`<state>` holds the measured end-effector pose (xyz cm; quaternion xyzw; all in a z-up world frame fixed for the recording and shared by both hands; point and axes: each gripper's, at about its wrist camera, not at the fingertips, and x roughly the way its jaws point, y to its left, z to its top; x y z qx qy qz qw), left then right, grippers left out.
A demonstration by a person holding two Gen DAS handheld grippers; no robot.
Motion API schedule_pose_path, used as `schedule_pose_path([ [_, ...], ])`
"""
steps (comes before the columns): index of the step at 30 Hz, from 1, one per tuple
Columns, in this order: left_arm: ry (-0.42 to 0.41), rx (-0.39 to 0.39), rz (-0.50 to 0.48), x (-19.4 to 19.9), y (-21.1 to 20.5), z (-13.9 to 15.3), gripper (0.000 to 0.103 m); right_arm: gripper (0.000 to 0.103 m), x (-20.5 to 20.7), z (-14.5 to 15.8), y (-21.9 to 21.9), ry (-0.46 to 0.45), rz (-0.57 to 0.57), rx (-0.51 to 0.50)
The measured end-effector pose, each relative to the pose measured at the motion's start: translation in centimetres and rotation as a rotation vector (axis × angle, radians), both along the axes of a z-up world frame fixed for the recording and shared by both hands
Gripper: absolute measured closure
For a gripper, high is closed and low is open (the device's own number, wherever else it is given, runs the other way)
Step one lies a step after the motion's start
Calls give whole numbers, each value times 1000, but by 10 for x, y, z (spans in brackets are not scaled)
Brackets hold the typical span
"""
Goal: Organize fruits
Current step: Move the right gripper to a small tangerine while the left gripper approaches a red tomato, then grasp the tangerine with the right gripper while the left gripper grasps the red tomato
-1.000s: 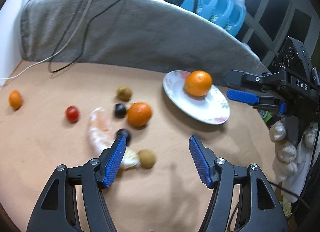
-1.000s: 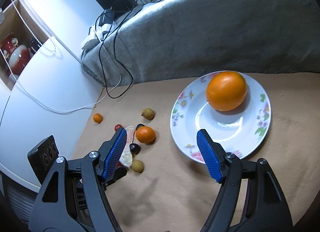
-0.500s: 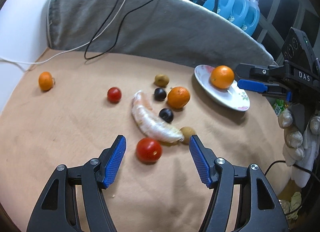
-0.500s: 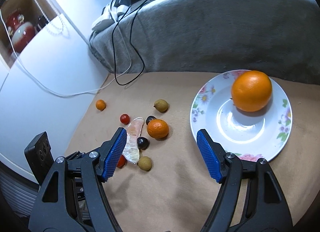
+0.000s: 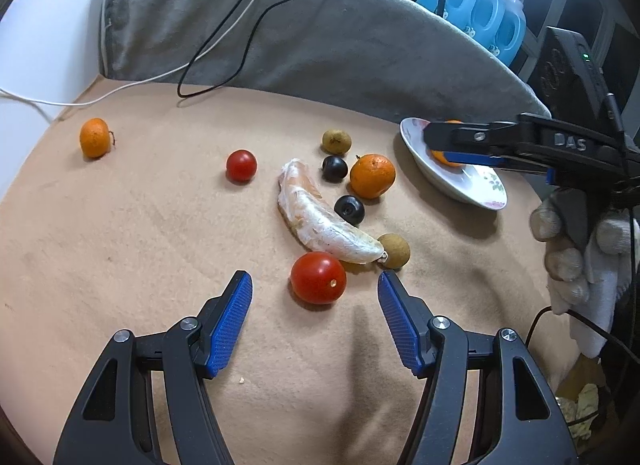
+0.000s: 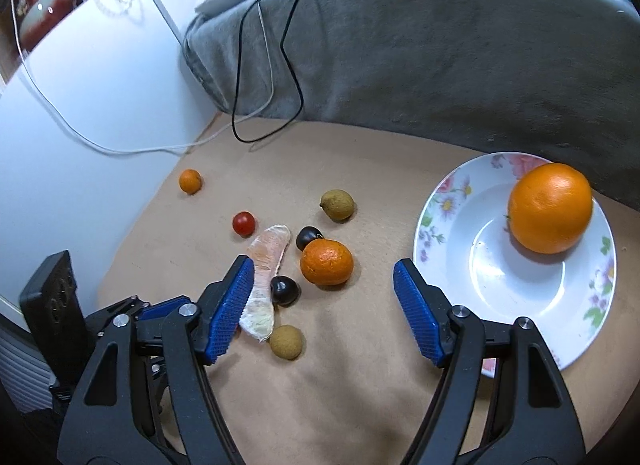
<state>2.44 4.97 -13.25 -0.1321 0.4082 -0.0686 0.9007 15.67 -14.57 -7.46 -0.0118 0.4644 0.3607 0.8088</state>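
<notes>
My left gripper (image 5: 312, 279) is open low over the tan cloth, and a large red tomato (image 5: 318, 277) lies between its fingertips, untouched. Just beyond lie a peeled pomelo segment (image 5: 320, 221), a mandarin (image 5: 372, 176), two dark plums (image 5: 349, 209) and two brown longans (image 5: 394, 251). A small tomato (image 5: 241, 165) and a small mandarin (image 5: 94, 137) sit further left. My right gripper (image 6: 322, 265) is open and empty above the mandarin (image 6: 327, 262), left of the floral plate (image 6: 440, 201) that holds a big orange (image 6: 550, 207).
A grey blanket (image 5: 320, 37) with black and white cables over it bounds the cloth at the back. A white wall (image 6: 80, 105) closes the left side. Blue detergent bottles (image 5: 484, 5) stand behind the blanket. A gloved hand (image 5: 568, 241) holds the right gripper.
The left gripper drew back and sank, bringing the large tomato between its fingers. The right gripper shifted left from the plate toward the loose fruit and rolled slightly.
</notes>
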Motion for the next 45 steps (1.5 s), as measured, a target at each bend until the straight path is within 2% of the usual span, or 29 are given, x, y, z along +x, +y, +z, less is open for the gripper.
schedule_pose_path([
  [2, 1, -3, -3, -1, 0, 0, 41, 28, 2, -4, 4, -2, 8, -18],
  [9, 10, 19, -23, 1, -6, -3, 48, 42, 4, -15, 23, -27, 56, -89],
  [14, 15, 28, -35, 3, -8, -5, 50, 43, 3, -21, 35, -54, 88, -133],
  [17, 21, 28, -30, 4, -8, -6, 53, 50, 5, -25, 41, -50, 100, -148],
  [21, 26, 24, -29, 6, -8, -8, 55, 54, 6, -29, 48, -58, 113, -172],
  [34, 34, 39, -26, 10, -7, -14, 68, 55, 10, -37, 59, -103, 117, -255],
  [36, 32, 38, -26, 9, -7, -14, 69, 60, 12, -38, 60, -108, 113, -262],
  [45, 24, 34, -26, 9, -6, -13, 73, 61, 12, -39, 64, -122, 108, -275],
])
